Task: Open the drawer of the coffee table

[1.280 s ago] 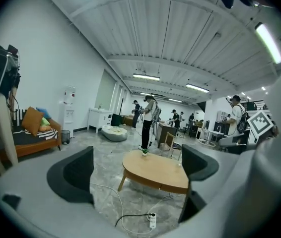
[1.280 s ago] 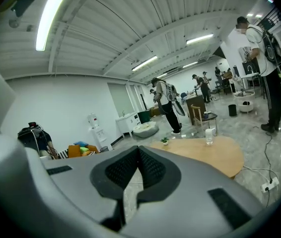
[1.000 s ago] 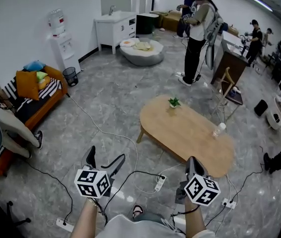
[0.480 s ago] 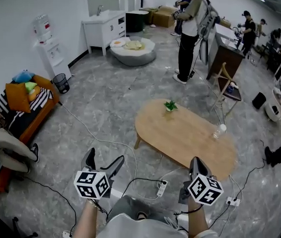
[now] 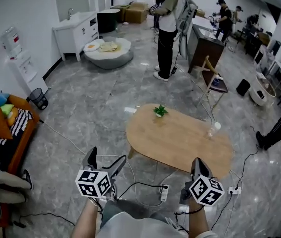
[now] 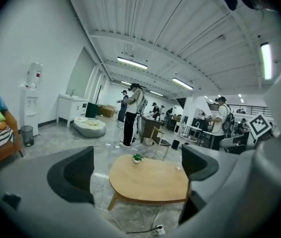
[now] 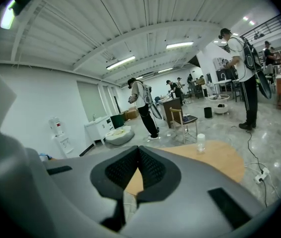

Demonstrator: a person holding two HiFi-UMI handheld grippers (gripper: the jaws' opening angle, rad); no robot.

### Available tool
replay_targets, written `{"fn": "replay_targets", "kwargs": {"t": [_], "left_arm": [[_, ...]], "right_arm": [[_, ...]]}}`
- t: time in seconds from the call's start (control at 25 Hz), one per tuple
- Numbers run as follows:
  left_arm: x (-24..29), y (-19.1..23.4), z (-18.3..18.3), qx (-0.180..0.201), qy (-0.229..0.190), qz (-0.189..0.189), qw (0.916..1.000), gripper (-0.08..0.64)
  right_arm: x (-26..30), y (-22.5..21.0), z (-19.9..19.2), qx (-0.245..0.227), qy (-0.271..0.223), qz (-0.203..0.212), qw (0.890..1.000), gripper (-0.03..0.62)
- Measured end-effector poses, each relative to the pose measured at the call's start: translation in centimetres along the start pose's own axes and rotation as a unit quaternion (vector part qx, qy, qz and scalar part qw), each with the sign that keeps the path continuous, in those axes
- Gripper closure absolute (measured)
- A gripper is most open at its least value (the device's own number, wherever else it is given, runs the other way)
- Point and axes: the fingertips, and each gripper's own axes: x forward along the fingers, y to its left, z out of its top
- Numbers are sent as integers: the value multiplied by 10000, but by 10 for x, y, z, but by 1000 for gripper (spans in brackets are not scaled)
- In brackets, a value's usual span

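Well short of the coffee table, left gripper spread, right gripper pressed together empty; could trip on power strip cables at 12 o'clock.

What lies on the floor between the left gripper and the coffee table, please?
The head view shows only floor crossed by loose cables, plus a white power strip, between the left gripper and the coffee table.

Small plant; clear bottle, prob. plastic; power strip on floor.
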Motion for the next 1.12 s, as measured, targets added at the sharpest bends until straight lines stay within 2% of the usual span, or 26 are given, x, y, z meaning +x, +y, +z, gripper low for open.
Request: {"fn": "replay_targets", "kwargs": {"t": [0.24, 0.52, 0.76, 1.12], "left_arm": [[61, 56, 52, 360, 229, -699, 9966, 25], [133, 104, 85, 618, 459, -1360, 9877, 25], [179, 92, 82, 955, 701, -2006, 9725, 25], [202, 66, 58, 928, 1028, -2230, 9649, 25]], "right_arm": [[39, 36, 18, 370, -289, -688, 9965, 592], [71, 59, 27, 741, -673, -1411, 9849, 592], [67, 54, 10, 932, -691, -1844, 9760, 592], [78, 37, 6, 1065, -613, -1902, 9740, 592]]}}
